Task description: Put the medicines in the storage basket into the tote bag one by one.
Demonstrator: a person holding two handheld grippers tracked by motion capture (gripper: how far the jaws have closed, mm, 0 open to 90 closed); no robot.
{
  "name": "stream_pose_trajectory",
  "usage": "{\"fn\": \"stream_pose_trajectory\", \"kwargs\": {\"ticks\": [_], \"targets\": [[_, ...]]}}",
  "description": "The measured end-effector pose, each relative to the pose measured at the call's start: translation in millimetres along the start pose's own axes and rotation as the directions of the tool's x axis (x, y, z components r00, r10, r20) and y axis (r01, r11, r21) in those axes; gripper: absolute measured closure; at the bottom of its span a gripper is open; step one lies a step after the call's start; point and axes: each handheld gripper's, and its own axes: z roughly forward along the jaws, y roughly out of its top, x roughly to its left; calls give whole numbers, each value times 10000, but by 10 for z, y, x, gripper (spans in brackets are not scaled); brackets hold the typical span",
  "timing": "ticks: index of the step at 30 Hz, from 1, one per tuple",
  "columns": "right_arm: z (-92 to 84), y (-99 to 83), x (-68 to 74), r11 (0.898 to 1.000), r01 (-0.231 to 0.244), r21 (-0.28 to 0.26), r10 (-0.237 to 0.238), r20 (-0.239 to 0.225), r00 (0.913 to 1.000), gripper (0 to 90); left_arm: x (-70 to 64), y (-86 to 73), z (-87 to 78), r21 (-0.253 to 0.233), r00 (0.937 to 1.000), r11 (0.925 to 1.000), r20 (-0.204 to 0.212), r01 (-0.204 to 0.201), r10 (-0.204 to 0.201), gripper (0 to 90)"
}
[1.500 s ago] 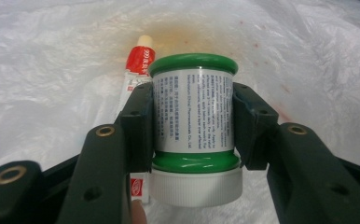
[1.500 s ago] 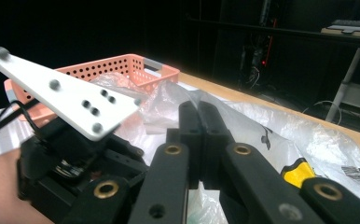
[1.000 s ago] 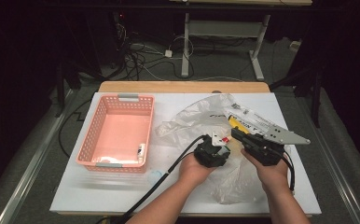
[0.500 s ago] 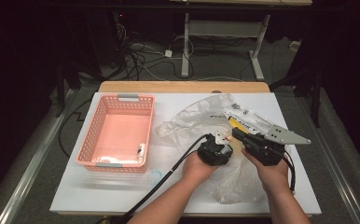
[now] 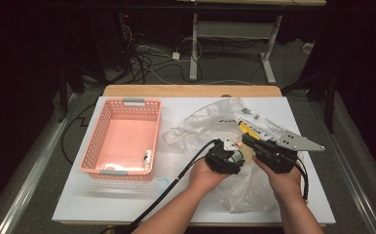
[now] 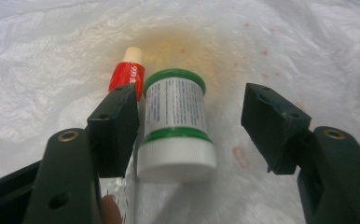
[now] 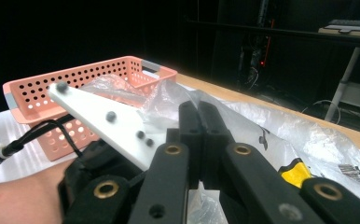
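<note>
A crumpled clear plastic bag (image 5: 200,122) lies on the white table. My left gripper (image 6: 192,116) is open over the film (image 6: 52,70), pointing down. Between its jaws stands a small white bottle (image 6: 176,126) with green bands, close to the left jaw. A red tube (image 6: 128,74) with a cream cap lies just beside the bottle, under the film. In the high view the left gripper (image 5: 222,158) is at the bag's near edge. My right gripper (image 5: 269,151) is beside it, its jaws shut (image 7: 198,109) on a fold of the bag (image 7: 169,100).
A pink perforated basket (image 5: 103,129) stands at the left with a small white item (image 5: 147,157) in its near corner. A yellow and white packet (image 5: 261,124) lies inside the bag at the right. A small clear object (image 5: 161,183) lies in front of the basket.
</note>
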Motion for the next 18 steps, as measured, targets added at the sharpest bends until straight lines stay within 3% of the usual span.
{"fn": "stream_pose_trajectory", "kwargs": {"ticks": [5,13,18], "targets": [[-8,0,3,10000,45,16,-45,-6,10000,900,18,-118,-158,-311,9985,9984,290,475,-466,322],[-9,4,21,10000,71,32,-71,24,10000,900,94,-362,-437,-481,9948,9955,652,813,-781,190],[2,1,14,9999,99,40,-99,3,10000,900,126,-477,-597,-744,9947,9931,554,910,-870,137]]}}
